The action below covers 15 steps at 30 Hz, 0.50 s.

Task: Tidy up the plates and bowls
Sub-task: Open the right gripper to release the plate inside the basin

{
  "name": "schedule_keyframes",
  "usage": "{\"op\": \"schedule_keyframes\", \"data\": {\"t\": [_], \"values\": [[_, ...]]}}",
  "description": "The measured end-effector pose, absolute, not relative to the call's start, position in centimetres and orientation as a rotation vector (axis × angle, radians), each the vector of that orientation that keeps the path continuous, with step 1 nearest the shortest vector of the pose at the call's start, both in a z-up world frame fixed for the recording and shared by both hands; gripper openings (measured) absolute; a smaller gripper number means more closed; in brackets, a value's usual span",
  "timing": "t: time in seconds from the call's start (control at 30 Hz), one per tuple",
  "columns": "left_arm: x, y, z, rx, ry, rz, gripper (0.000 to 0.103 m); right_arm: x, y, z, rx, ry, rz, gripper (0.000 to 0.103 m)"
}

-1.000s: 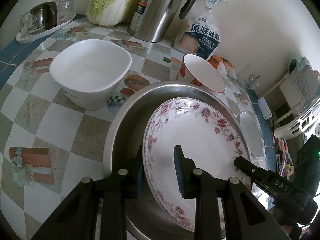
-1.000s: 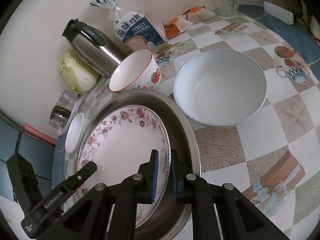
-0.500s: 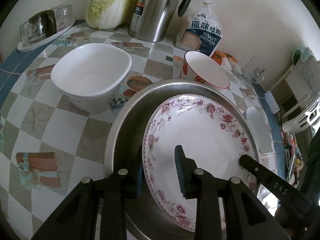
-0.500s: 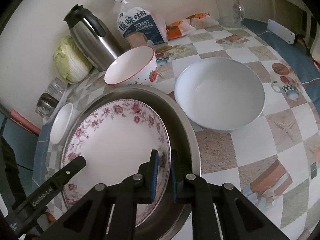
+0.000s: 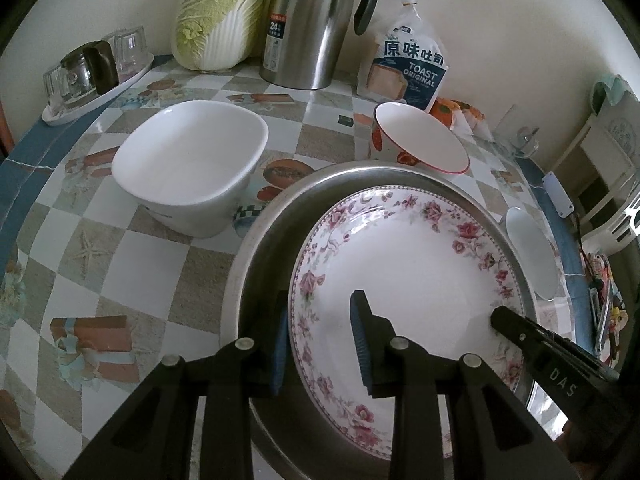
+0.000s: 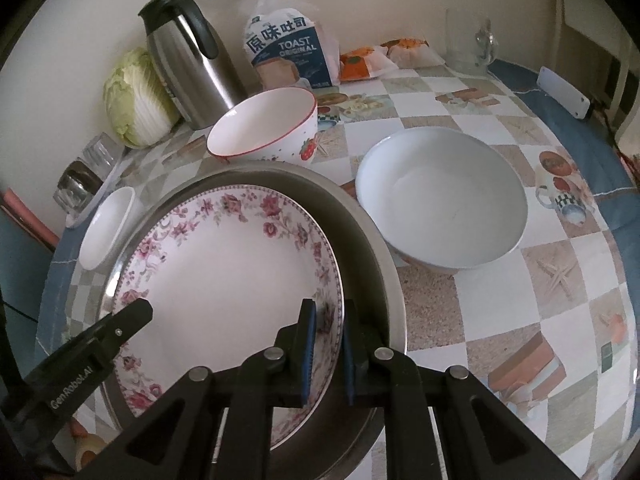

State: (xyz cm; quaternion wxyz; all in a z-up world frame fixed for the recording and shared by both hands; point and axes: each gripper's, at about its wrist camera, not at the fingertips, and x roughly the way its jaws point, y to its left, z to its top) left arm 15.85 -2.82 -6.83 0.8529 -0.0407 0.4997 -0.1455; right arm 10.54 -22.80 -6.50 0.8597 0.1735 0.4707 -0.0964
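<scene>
Right tongs (image 6: 326, 344) clamp floral plate (image 6: 224, 280) rim; left tongs (image 5: 320, 340) straddle opposite rim, apart.

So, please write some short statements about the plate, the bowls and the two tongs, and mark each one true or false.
1. The floral plate lies inside the round steel tray. True.
2. The right tongs are wide open, away from the plate. False: they straddle the plate's rim with a narrow gap.
3. The strawberry bowl stands on the table behind the tray. True.
4. The large white bowl is stacked on the plate. False: it sits on the table beside the tray.
5. The left tongs are open across the plate's rim. True.
</scene>
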Motion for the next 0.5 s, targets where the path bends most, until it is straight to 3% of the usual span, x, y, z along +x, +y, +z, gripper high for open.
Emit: {"op": "schedule_keyframes", "data": {"t": [0.5], "values": [[15.89, -2.43, -6.62, -0.106, 1.038, -0.280, 0.030, 10.64, -22.63, -6.52, 0.333, 0.987, -0.200, 0.017]]}}
